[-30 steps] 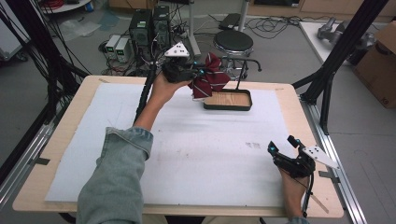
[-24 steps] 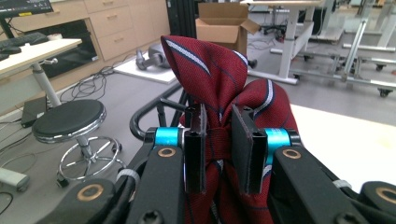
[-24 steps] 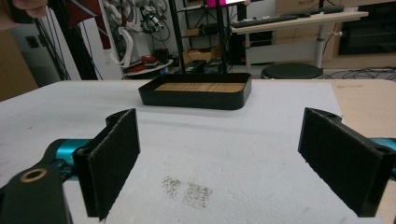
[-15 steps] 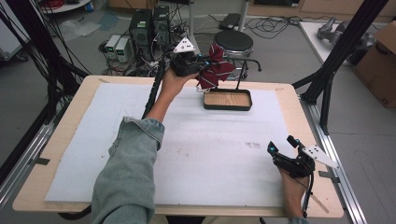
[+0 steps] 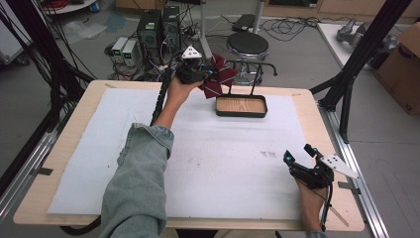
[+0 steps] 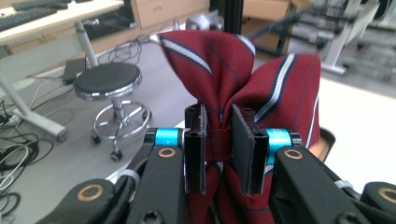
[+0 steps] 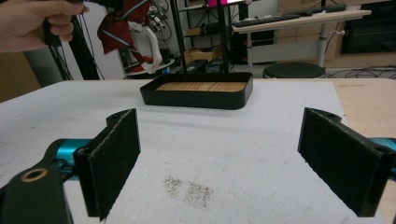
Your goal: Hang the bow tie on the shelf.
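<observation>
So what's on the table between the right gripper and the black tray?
Nothing stands there: from the right gripper to the black tray lies bare white mat with a faint grey smudge, seen in both the right gripper view and the high view.

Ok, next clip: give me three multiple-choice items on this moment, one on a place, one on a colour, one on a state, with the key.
1. Where is the bow tie?
A. lying in the tray
B. held up in the air, beside the tray's far left corner
C. flat on the white mat

2. What colour is the bow tie's cloth?
A. dark red with white and navy stripes
B. plain green
C. yellow with dots

3. How do the right gripper's jaws stand?
A. clamped on the tray
B. shut on nothing
C. wide open with nothing between them

Key: 1 B, the left gripper pinches its knot above the table, next to the tray; 2 A, the left gripper view shows the stripes close up; 3 C, the right gripper view shows bare mat between its pads.
</observation>
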The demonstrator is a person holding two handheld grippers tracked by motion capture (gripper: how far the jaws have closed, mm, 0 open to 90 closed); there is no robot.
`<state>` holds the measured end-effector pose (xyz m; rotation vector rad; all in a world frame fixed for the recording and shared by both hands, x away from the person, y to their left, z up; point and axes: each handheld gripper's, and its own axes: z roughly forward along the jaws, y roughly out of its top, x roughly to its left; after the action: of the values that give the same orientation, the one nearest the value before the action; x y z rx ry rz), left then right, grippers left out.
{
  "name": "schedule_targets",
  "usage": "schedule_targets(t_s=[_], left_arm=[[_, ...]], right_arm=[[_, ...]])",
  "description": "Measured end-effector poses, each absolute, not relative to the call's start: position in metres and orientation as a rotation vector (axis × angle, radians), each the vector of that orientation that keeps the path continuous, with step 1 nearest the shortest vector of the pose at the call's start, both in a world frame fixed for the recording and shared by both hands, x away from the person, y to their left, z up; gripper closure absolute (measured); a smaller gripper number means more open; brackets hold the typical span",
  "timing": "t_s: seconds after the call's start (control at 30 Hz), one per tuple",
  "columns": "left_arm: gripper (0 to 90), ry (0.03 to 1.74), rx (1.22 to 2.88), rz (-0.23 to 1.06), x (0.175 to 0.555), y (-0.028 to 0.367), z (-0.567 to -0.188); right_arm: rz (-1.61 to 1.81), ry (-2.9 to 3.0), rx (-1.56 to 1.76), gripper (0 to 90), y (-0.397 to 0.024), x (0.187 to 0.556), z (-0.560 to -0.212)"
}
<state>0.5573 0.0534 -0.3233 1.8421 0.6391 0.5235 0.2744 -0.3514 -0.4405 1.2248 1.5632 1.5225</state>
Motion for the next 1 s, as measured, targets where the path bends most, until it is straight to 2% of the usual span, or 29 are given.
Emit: schedule_targets(t_s=[0.27,0.63,0.8,0.83,1.0], left_arm=[[74.5,0.638,1.876,0.487,0.556,0.047,-0.346],[73.2,0.622,1.893,0.516,0.556,0.030,-0.362],[69.0,0.634,1.889,0.504,0.556,0.031,-0.362],[63.6,0.636,1.885,0.502,0.556,0.032,-0.362],[57.4,0.636,1.873,0.500,0.553,0.041,-0.356]], right_arm=[[1.524,1.563,1.228,12.1,-0.351,0.274,-0.441],[1.523,1.566,1.228,12.1,-0.351,0.274,-0.441],[1.524,1.566,1.228,12.1,-0.351,0.274,-0.441],[1.523,1.566,1.227,12.1,-0.351,0.274,-0.441],[1.522,1.565,1.227,12.1,-0.352,0.274,-0.441]])
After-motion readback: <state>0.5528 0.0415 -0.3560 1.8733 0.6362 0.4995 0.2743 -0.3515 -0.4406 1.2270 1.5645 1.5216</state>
